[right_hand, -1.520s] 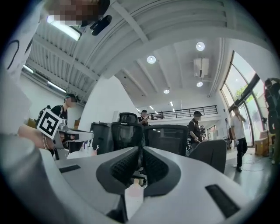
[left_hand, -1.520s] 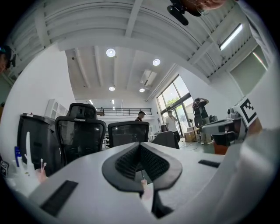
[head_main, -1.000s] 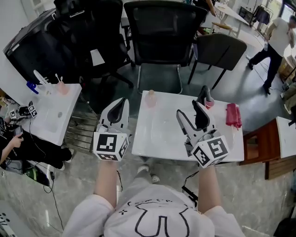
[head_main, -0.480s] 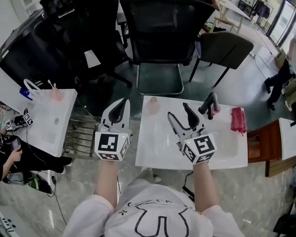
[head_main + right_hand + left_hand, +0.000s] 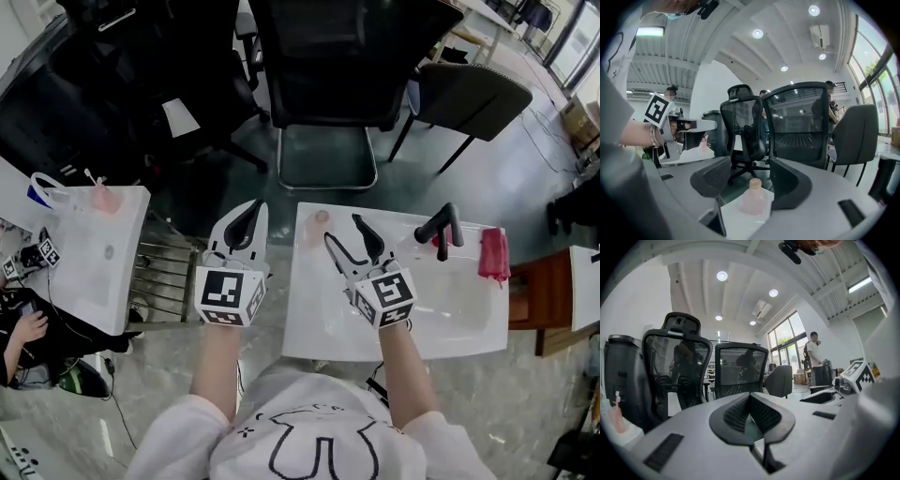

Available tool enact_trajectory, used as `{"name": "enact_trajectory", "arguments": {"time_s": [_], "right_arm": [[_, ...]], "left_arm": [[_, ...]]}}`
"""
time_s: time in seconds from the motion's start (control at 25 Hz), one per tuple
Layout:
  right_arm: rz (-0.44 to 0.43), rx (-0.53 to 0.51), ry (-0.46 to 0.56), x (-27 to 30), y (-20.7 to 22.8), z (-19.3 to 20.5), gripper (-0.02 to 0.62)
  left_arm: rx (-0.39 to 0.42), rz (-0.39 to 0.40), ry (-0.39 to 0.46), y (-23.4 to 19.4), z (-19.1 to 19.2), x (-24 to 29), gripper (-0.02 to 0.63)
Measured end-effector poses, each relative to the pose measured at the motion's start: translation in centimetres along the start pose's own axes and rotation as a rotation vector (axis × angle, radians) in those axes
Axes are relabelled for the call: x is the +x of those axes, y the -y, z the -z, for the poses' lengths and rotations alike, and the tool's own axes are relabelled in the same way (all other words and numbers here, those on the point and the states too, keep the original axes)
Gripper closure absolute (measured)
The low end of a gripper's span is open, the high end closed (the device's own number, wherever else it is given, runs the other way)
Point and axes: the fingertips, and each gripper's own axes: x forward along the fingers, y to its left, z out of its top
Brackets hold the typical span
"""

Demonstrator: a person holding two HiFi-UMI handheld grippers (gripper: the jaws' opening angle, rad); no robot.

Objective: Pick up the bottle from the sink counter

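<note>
Clear lane over bare worktop point(image 5: 314, 319) ahead of the right claw point(image 5: 342, 230): jaws apart, wider than the bottle point(image 5: 317, 228), with only the bottle in the gap, at the far left corner. To that claw's right, apart from it, black faucet point(image 5: 441, 225) upright; farther right, red cloth point(image 5: 494, 253) by the edge. Beyond the bottle, open floor, then office chair point(image 5: 328, 112). Left of the worktop's edge, over the floor, left claw point(image 5: 246, 214), jaws together, near the bottle's left side.
</note>
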Motion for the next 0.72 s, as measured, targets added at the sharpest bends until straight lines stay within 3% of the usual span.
{"name": "enact_trajectory", "arguments": {"time_s": [0.32,0.72], "right_arm": [[-0.026,0.037,-0.113,4.5,-0.1,4.2,0.322],[0.003,0.055,-0.174,8.5,1.1,8.2,0.324]], "left_arm": [[-0.021,0.017,-0.041,-1.7,2.5,2.0,0.598],[-0.041,0.044,-0.072,-2.9,4.3,3.4,0.598]]}}
